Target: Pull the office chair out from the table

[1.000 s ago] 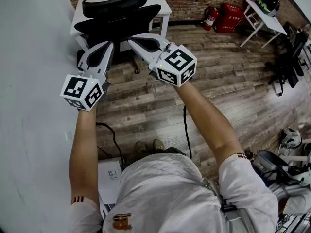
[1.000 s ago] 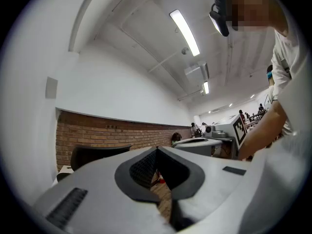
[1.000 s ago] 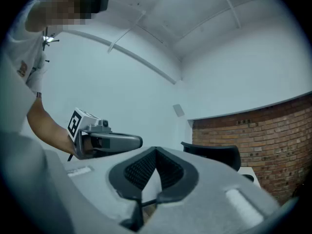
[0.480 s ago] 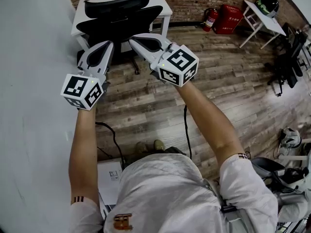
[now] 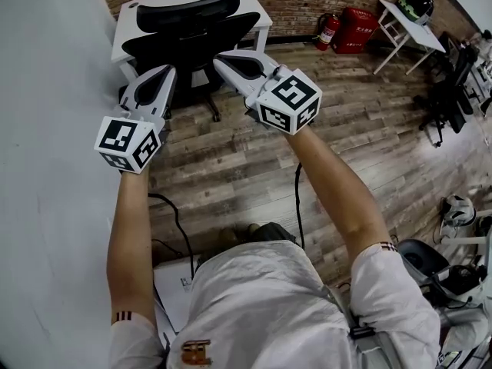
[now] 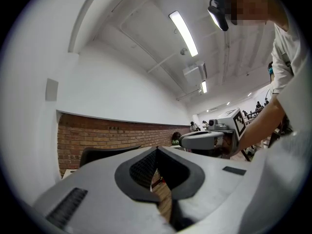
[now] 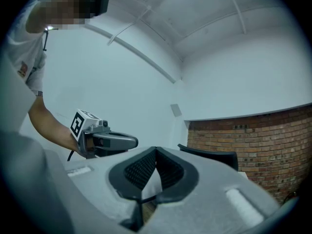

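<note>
Chair position: the office chair (image 5: 188, 41) stands at the far end of the room, pushed in against the white desk (image 5: 125, 33), with its backrest toward you and its headrest showing in front of the desk top. The backrest hides the seat. Judged from this, the pull has not yet begun.

Hand-held gripper state: the left hand-held gripper (image 5: 167, 71) and the right hand-held gripper (image 5: 221, 58) each have their jaws together with nothing between them. You hold them side by side, roughly level and pointed at the backrest, one toward each side of it. This placement probably prepares a two-sided hold on the backrest. No view shows either tip touching the chair. In each gripper view the backrest's top edge lies beyond the closed tips, with the brick wall (image 7: 253, 130) behind it.

Next move, as a judgement: the jaws must part before they can clamp on the backrest.

Surroundings: a white wall (image 5: 46, 129) runs along your left, close to chair and desk, and limits room on that side. A black cable (image 5: 181, 229) lies on the wooden floor (image 5: 231, 160) near your feet, roughly where the castors would roll, so treat it as a snag risk. A fire extinguisher (image 5: 329, 28), a red box (image 5: 356, 28) and a smaller desk (image 5: 430, 35) carrying a helmet (image 5: 417, 4) stand well apart to the right, clear of the path.
</note>
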Demonstrator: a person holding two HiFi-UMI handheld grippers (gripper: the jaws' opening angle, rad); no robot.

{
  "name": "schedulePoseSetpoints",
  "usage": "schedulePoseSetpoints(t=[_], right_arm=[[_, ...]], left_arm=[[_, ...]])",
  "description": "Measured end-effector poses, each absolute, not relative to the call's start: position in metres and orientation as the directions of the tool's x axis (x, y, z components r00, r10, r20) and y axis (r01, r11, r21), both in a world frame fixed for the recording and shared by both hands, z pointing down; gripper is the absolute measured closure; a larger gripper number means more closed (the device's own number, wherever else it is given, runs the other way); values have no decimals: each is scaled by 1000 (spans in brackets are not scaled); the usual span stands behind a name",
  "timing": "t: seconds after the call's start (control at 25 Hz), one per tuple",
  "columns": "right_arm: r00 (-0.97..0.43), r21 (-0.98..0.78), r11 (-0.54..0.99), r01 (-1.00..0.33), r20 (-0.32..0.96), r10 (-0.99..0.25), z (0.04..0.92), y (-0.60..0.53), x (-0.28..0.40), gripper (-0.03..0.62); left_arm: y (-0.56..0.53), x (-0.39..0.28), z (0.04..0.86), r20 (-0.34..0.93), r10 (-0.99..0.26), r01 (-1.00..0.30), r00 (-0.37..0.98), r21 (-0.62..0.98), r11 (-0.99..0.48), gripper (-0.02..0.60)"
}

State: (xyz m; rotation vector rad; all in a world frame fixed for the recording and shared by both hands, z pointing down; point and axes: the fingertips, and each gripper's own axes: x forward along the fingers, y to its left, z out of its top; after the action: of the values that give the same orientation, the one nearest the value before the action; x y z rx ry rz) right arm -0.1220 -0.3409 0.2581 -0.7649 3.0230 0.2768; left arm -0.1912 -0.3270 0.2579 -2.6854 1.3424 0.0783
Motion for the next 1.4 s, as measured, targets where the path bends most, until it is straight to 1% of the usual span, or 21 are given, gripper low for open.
schedulePoseSetpoints(t=[0.44,0.8,1.08,1.4], right_arm=[[-858,191,841,-507,-18,-513,271,-377,-125,592],[-853,252,827,-502,14,-522,284,-444,-115,592],[-848,322,812,-487,49,-527,296,-510,-100,592],[-836,396,798,-455,119,-536,324,-583,-72,591]], left_arm=[[-362,-216,268,-111,-785,-793,609,-103,-601,581],[-418,-225,278,-81,-810,-811,581,-136,-569,581],[-473,-231,291,-67,-838,-836,541,-145,-529,580],[-531,-259,315,10,-893,-875,451,-191,-444,578]])
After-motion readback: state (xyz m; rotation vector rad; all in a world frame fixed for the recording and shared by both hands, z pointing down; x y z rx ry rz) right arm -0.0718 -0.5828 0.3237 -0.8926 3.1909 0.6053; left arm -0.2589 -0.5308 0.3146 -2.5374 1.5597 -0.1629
